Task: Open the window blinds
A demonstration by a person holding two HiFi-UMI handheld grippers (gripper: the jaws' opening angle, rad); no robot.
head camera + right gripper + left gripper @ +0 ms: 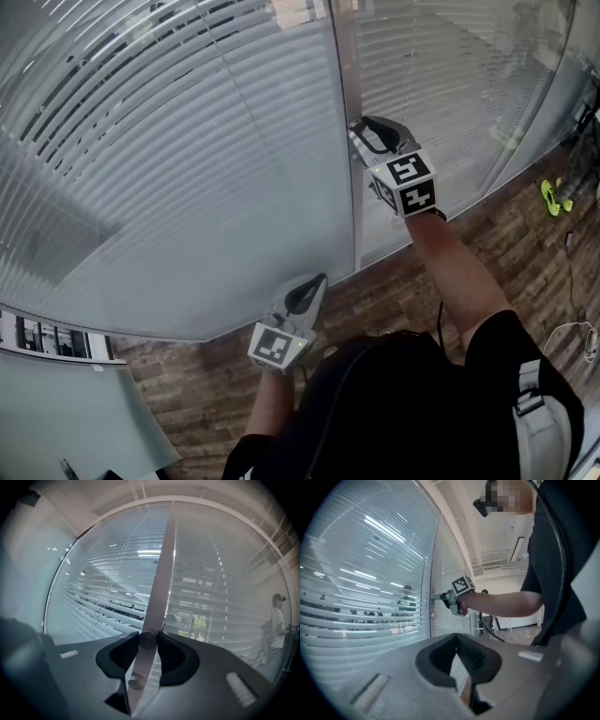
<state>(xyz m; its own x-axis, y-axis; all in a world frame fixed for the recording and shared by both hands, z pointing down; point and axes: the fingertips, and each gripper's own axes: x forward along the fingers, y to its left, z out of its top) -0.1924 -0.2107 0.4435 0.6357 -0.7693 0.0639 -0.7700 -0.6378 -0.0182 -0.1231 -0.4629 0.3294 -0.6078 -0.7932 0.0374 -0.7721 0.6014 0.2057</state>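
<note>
Grey window blinds (178, 150) hang behind a glass wall, their slats close to flat, and more blinds (450, 84) fill the pane to the right. A pale upright frame post (345, 141) divides the two panes. My right gripper (361, 131) is held level against this post, shut on a small round knob (147, 639). A second round knob (136, 682) sits just below it on the same post. The left gripper view shows my right gripper (440, 596) at the post. My left gripper (314, 281) hangs lower, near the glass, its jaws together with nothing between them.
Wood-pattern floor (375, 291) runs along the foot of the glass. A bright green object (555, 197) and white cables (574, 330) lie at the right. A pale ledge (66, 394) sits at the lower left. A person (277, 616) stands beyond the glass.
</note>
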